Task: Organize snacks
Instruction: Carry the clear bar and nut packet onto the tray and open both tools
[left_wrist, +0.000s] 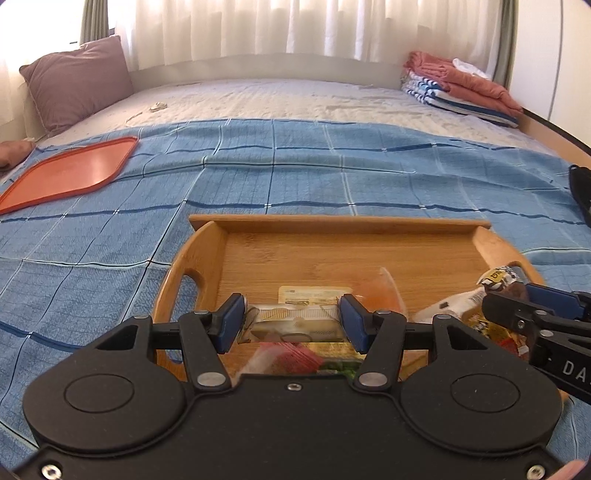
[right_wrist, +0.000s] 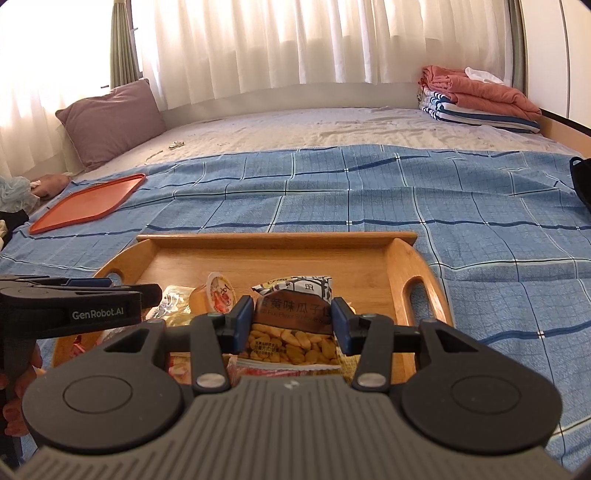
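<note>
A blue checked blanket (right_wrist: 443, 221) spreads ahead of both grippers, with a wooden tray (right_wrist: 402, 273) directly under them. The right gripper (right_wrist: 291, 325) clamps a seed packet (right_wrist: 295, 295) printed "黄味瓜子" above the tray. The left gripper (left_wrist: 291, 319), marked "GenRobot.AI" on its side, grips a clear-wrapped snack pack (left_wrist: 291, 321) over the tray's near end.

The tray (right_wrist: 402, 266) is of wood with a smooth, slightly shiny finish and a fine grain. The blue blanket (right_wrist: 480, 221) is woven cloth, matt and a little rough. The orange lid (left_wrist: 70, 173) looks like smooth plastic with a soft shine. The snack packet (right_wrist: 291, 325) is glossy plastic film. The left gripper (left_wrist: 291, 323) is matt black plastic with small metal rivets.
</note>
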